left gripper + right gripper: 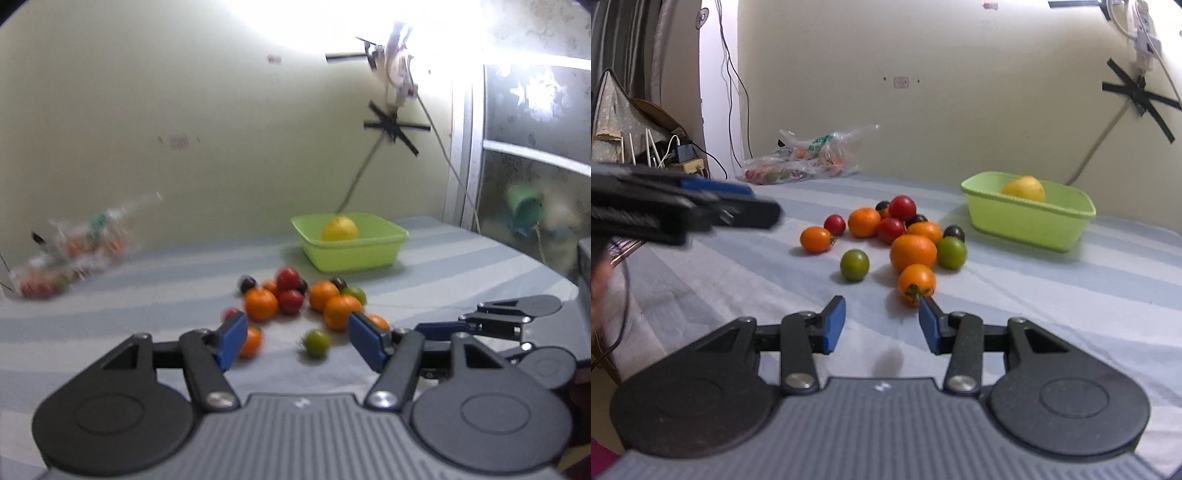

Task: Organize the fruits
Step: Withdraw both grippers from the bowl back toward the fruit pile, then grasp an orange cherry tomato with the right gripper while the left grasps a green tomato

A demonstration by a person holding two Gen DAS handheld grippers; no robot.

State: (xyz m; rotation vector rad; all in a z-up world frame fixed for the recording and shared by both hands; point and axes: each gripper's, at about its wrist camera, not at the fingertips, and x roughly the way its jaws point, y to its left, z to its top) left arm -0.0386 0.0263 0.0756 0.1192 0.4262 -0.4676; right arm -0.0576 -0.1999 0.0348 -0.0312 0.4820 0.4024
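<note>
Left gripper (297,334): the blue pads are held apart with nothing clamped between them; a small green tomato (316,343) lies on the cloth in the gap, touched by neither pad. Right gripper (882,325): the jaws are likewise parted and empty, and an orange tomato with a green calyx (916,283) is seen just beyond the right-hand pad; whether pad and fruit touch cannot be told.

Beyond the pads, the loose fruits (897,236) are gathered in one cluster near the middle of the surface: orange, red, dark purple and green pieces, most touching one another, with one green tomato (854,264) and one orange fruit (815,239) lying slightly apart at the near left edge. Behind and to the right of the cluster stands a lime-green tub (1030,221), well apart from it, in which a single yellow fruit (1024,188) is held.

The surface is covered by a striped cloth (1052,306) in pale blue and white bands. At its far left edge, against the wall, a clear plastic bag (805,158) of further produce is laid. The cream wall (923,110) is marked by crossed strips of black tape (1141,98) fixing a white cable and power strip (1143,37). A frosted window (535,110) with strong glare is shown at the right in the left wrist view; dark cables and stored clutter (646,140) are seen at the left in the right wrist view.
</note>
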